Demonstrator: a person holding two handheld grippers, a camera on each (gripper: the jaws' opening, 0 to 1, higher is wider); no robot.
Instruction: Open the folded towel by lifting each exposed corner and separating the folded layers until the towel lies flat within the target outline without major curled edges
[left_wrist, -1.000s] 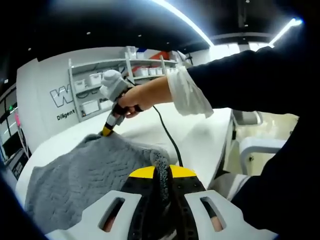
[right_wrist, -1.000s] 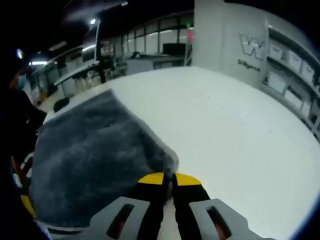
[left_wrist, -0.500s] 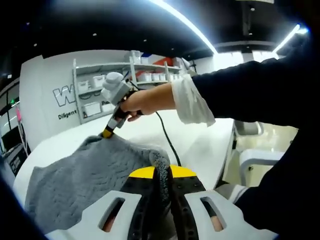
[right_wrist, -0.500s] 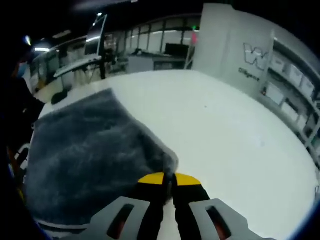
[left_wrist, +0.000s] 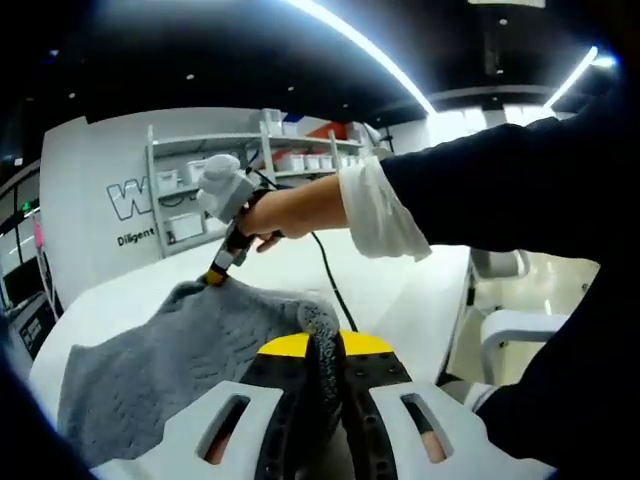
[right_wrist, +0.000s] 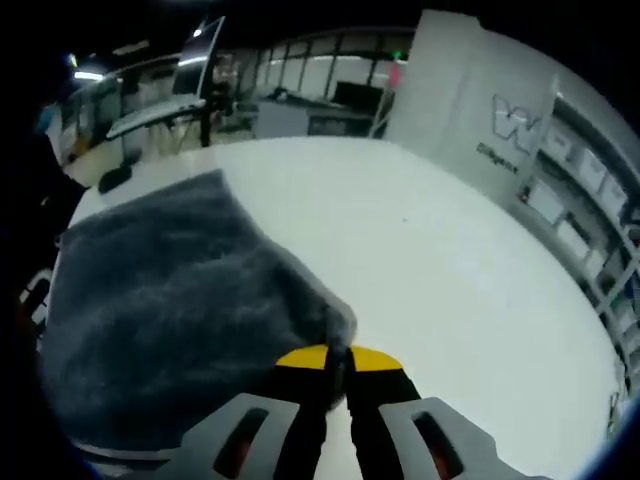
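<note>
Both claws are clenched on the grey towel (left_wrist: 170, 370): the left gripper (left_wrist: 325, 345) pinches a corner between its yellow-tipped jaws, and the right gripper (right_wrist: 338, 362) grips the far corner. From each claw the towel spreads leftward over the white table (right_wrist: 450, 280), its held corners raised.
</note>
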